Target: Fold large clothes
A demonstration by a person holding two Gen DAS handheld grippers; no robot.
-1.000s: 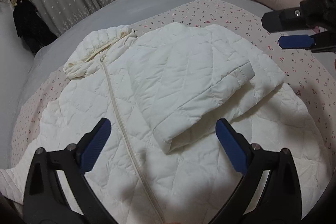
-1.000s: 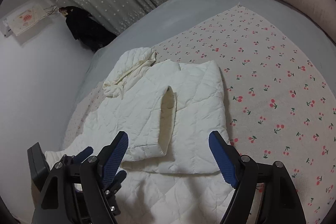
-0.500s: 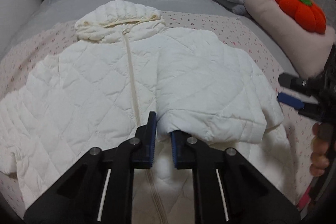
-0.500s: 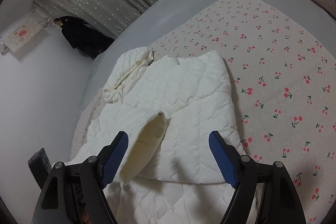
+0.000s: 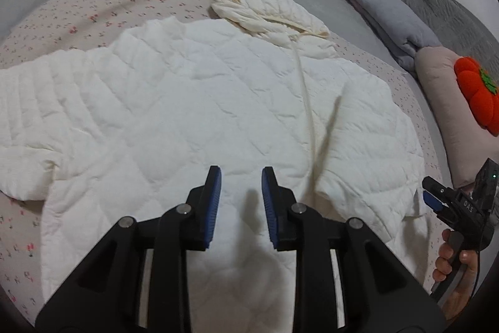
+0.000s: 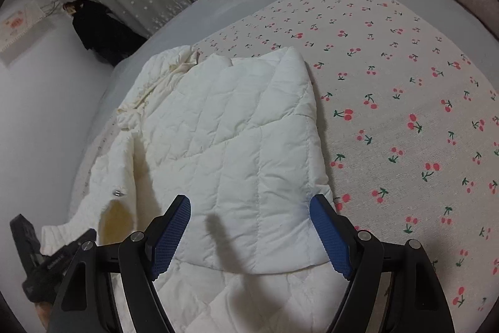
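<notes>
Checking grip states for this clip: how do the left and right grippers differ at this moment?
The left gripper has its jaws only partly apart, while the right gripper is spread wide. The left one sits over the middle of the white quilted jacket, beside the zipper; the right one straddles the folded-over sleeve panel at the jacket's edge near the cherry-print sheet. Both have blue pads and hold nothing.

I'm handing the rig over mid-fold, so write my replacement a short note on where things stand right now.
Left tongs: open with a narrow gap, holding nothing, over the jacket's lower front.
Right tongs: wide open, empty, over the folded-in sleeve.
White quilted jacket: flat on the cherry-print sheet, zipped front up, hood at the far end.
Done: one sleeve lies folded across the body.
Left: the other sleeve is spread out to the side; fold it in, then fold the body.
</notes>
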